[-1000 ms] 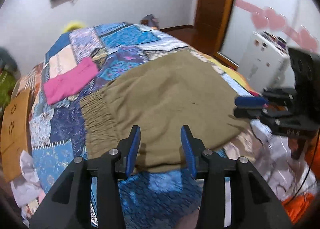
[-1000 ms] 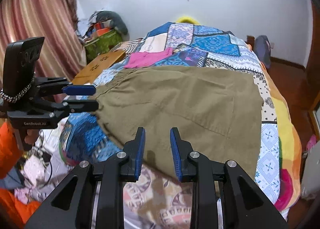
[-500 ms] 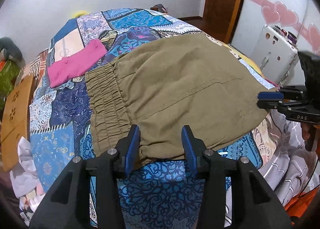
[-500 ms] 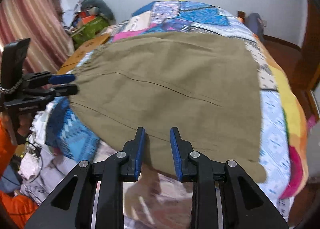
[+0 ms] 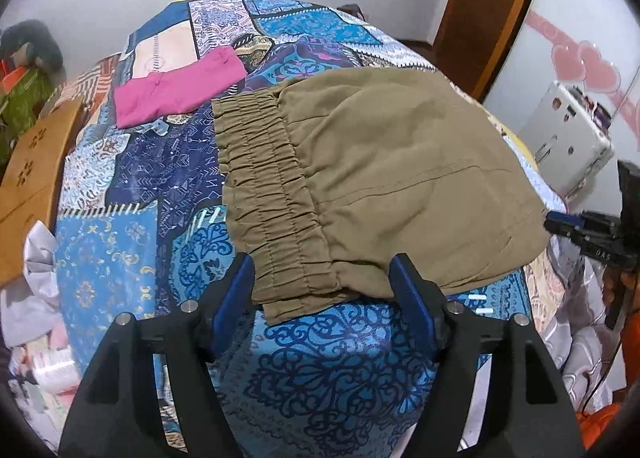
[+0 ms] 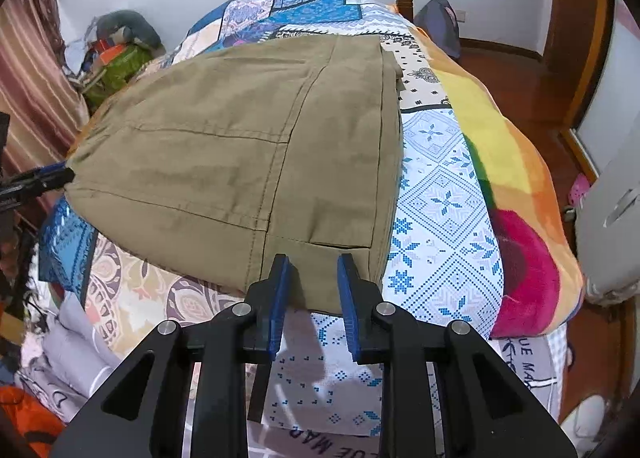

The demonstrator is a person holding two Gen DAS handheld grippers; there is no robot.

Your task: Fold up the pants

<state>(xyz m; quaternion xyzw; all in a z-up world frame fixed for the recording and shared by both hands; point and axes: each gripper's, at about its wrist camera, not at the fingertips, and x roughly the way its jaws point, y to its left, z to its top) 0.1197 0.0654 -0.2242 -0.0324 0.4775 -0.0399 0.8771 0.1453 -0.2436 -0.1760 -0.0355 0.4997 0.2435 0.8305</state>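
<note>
A bed (image 5: 120,250) under a patchwork quilt carries the olive pants (image 5: 392,177), spread flat near its front edge, with a folded pink garment (image 5: 176,87) farther back on the left. The left hand-held gripper (image 5: 322,282) hangs released at the near corner of the elastic waistband (image 5: 272,201), its spread jaws either side of that corner. The right hand-held gripper (image 6: 310,278) is likewise released, jaws apart at the pants' near hem.

Partial letters "UE MA" show on a white sheet (image 6: 528,370); "DAS" marks the right gripper (image 5: 560,223).
</note>
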